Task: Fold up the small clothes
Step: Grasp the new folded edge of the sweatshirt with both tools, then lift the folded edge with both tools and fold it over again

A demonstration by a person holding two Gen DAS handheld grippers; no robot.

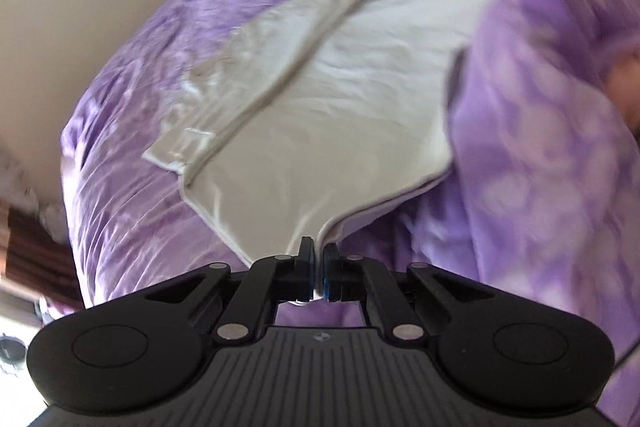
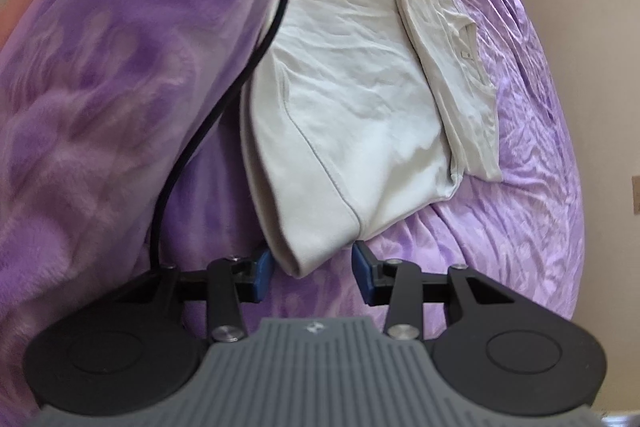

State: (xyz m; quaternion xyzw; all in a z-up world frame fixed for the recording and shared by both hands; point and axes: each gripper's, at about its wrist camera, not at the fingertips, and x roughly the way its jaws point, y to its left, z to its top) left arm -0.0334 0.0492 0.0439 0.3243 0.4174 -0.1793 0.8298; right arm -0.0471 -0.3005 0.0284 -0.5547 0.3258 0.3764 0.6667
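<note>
A bed (image 2: 520,187) under a glossy lilac cover, creased and patterned tone on tone, fills both views and carries the task's thing: a pale grey-beige shirt (image 2: 360,99) of thin, soft knit, lying partly folded near the middle of the cover. A sleeve (image 2: 120,67) of plush purple fleece with paler blotches crowds one side of each view, and a thin black cable (image 2: 224,115) curves along it. The step in hand looks like a fold: the left gripper (image 1: 319,267) has its jaws together, clamped on a corner of the shirt at the stitched hem, and the cloth fans up from the pinch in a taut, smooth sheet, so that corner appears lifted off the cover. In the right wrist view the shirt shows a flat band already turned over along its far side, with a small collar or placket at its end, and a rounded doubled edge nearest the camera. The right gripper (image 2: 312,273) stands with jaws apart, its blue pads (image 2: 262,273) flanking that near edge without pressing it. Next, I judge, the held corner must be carried across and laid flat, while the right jaws either pinch the near edge or steady it, since such limp cloth will slide on the slick cover.
</note>
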